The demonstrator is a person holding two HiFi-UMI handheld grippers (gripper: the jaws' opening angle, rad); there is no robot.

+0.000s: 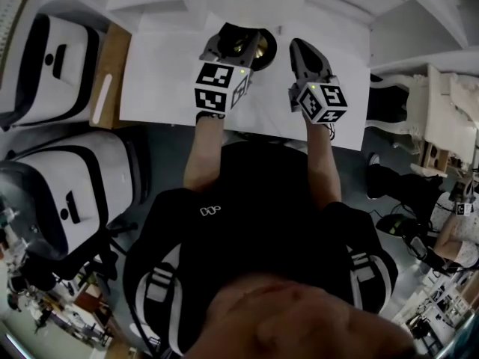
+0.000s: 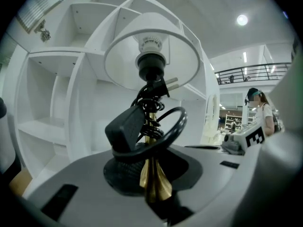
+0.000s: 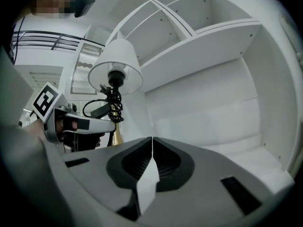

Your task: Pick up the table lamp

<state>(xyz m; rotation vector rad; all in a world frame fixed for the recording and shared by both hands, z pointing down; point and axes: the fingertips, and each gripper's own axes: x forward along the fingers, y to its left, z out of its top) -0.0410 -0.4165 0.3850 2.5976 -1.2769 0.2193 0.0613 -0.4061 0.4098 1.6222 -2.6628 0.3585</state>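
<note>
A white tabletop [image 1: 165,88] stood at the person's twelve o'clock before white cubby shelving [image 2: 47,103], with two white, black-trimmed cases [image 1: 60,66] at nine o'clock, their contents hidden. The left gripper [image 2: 151,188] pinched the brass stem [image 2: 150,174] of the white-shaded table lamp [image 2: 151,56], upright over the tabletop, black cord [image 2: 168,126] coiled round it, at ten o'clock of the right gripper [image 3: 151,143], whose jaws were pressed together, empty.
</note>
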